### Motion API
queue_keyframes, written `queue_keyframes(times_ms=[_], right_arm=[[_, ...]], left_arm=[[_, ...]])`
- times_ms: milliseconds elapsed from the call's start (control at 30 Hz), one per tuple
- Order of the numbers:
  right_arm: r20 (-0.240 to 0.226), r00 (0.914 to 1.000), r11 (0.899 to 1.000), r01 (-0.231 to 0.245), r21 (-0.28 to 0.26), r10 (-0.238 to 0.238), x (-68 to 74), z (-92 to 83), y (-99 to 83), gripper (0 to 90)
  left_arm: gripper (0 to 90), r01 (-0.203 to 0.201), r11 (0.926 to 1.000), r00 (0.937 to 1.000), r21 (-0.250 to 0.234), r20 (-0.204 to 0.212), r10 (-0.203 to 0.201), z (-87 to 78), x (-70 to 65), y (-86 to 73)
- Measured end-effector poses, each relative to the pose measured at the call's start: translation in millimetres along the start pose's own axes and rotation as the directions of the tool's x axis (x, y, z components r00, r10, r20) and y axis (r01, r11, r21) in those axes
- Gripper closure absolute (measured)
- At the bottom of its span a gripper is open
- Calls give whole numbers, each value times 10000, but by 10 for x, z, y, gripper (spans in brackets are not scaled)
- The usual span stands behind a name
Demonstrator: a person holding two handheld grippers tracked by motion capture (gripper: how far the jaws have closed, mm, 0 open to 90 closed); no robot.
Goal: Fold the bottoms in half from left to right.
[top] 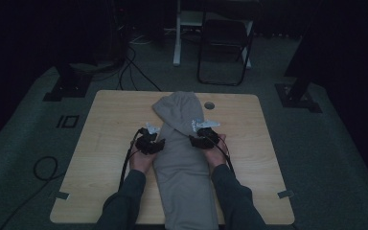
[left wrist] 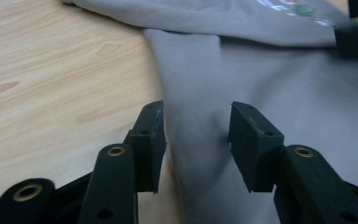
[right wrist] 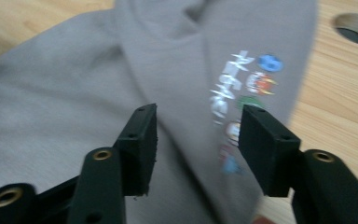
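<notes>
A grey hooded sweatshirt (top: 182,143) lies folded into a long narrow strip down the middle of the wooden table (top: 105,124), hood at the far end. My left gripper (top: 159,143) rests at the strip's left edge, jaws open over the grey cloth (left wrist: 242,84), nothing pinched between them. My right gripper (top: 197,139) is at the strip's right edge, open above the fabric near a small colourful print (right wrist: 242,88). Both hands lie on the table beside the garment.
A round cable hole (top: 209,105) sits in the table just past the hood. Tape marks (top: 62,195) lie near the front corners. Beyond the table stand a dark folding chair (top: 223,43), stand bases and floor cables (top: 134,67).
</notes>
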State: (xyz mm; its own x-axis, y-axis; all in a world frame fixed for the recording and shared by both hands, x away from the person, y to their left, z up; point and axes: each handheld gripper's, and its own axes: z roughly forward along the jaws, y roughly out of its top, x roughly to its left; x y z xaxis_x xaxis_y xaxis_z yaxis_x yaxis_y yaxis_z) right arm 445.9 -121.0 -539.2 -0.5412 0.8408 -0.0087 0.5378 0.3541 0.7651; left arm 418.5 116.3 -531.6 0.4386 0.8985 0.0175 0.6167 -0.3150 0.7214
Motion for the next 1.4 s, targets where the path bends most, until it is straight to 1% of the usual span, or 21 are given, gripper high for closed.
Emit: queue_keyframes(times_ms=[33, 100, 133, 167, 200, 267, 300, 333, 433, 533, 600, 700, 800, 833, 900, 967, 1067, 1167, 1233, 1300, 1400], right_arm=[[2, 10000, 9999, 66, 139, -66, 21, 37, 4, 434], [332, 9994, 9991, 23, 430, -37, 18, 108, -4, 433], [466, 9988, 9983, -151, 557, 126, -10, 136, -14, 435], [521, 9978, 9974, -436, 581, 405, -50, 153, -30, 430], [477, 9953, 9951, -866, 479, 843, -97, 149, -43, 480], [773, 9875, 9892, -1406, 425, 1371, -175, 110, -58, 609], [694, 9860, 9868, -1552, 467, 1518, -205, 89, -66, 659], [684, 9862, 9865, -1546, 532, 1509, -221, 68, -75, 686], [616, 9912, 9909, -1205, 597, 1168, -197, -4, -136, 723], [362, 9962, 9950, -809, 588, 789, -107, -111, -232, 733], [186, 9979, 9960, -638, 627, 628, -44, -199, -305, 738], [-104, 9985, 9964, -527, 667, 535, 50, -344, -424, 750], [-422, 9982, 9962, -390, 779, 424, 144, -479, -529, 767], [-619, 9967, 9954, -482, 823, 534, 171, -519, -560, 772], [-854, 9945, 9940, -523, 957, 605, 217, -584, -600, 774], [-926, 9948, 9942, -328, 1020, 423, 260, -608, -610, 714], [-878, 9960, 9944, 272, 1017, -182, 328, -544, -554, 574], [-860, 9931, 9911, 884, 993, -799, 412, -408, -438, 511], [-955, 9908, 9889, 1056, 1041, -957, 478, -309, -343, 492], [-913, 9866, 9841, 1446, 1031, -1354, 568, -220, -247, 481], [-822, 9781, 9748, 1990, 1008, -1912, 679, -90, -117, 472]], left_arm=[[540, 52, 9999, 9999, 161, -126, -50, 59, -3, 24], [538, 29, 9990, 9997, 455, -243, -18, 162, -3, 42], [539, 22, 9985, 9996, 542, -279, -6, 198, -3, 33], [573, 125, 9990, 9999, 418, -72, -122, 214, 4, 13], [647, 244, 9992, 9996, 328, 144, -249, 215, 12, -1], [736, 75, 9995, 9997, 306, 243, -82, 195, 8, -23], [764, -25, 9995, 9997, 317, 261, 17, 180, 1, -36], [777, -122, 9993, 9995, 343, 287, 112, 161, -2, -50], [784, -286, 9990, 9989, 339, 391, 273, 84, -25, -124], [784, -564, 9979, 9972, 333, 519, 546, -34, -57, -238], [784, -603, 9978, 9960, 265, 678, 584, -127, -88, -337], [783, -671, 9976, 9936, 184, 918, 651, -285, -149, -502], [780, -858, 9962, 9905, 148, 1096, 836, -438, -221, -652], [777, -915, 9957, 9890, 127, 1179, 894, -478, -236, -692], [748, -1034, 9944, 9861, 231, 1334, 994, -529, -231, -724], [682, -1170, 9930, 9845, 159, 1333, 1138, -546, -201, -711], [596, -931, 9956, 9865, -101, 1347, 936, -515, -162, -649], [566, -913, 9957, 9899, -133, 1081, 922, -428, -145, -563], [567, -729, 9973, 9923, -102, 1000, 735, -361, -129, -520], [619, -559, 9984, 9935, -80, 993, 564, -310, -121, -501], [744, -592, 9982, 9936, 6, 961, 589, -283, -131, -511]])
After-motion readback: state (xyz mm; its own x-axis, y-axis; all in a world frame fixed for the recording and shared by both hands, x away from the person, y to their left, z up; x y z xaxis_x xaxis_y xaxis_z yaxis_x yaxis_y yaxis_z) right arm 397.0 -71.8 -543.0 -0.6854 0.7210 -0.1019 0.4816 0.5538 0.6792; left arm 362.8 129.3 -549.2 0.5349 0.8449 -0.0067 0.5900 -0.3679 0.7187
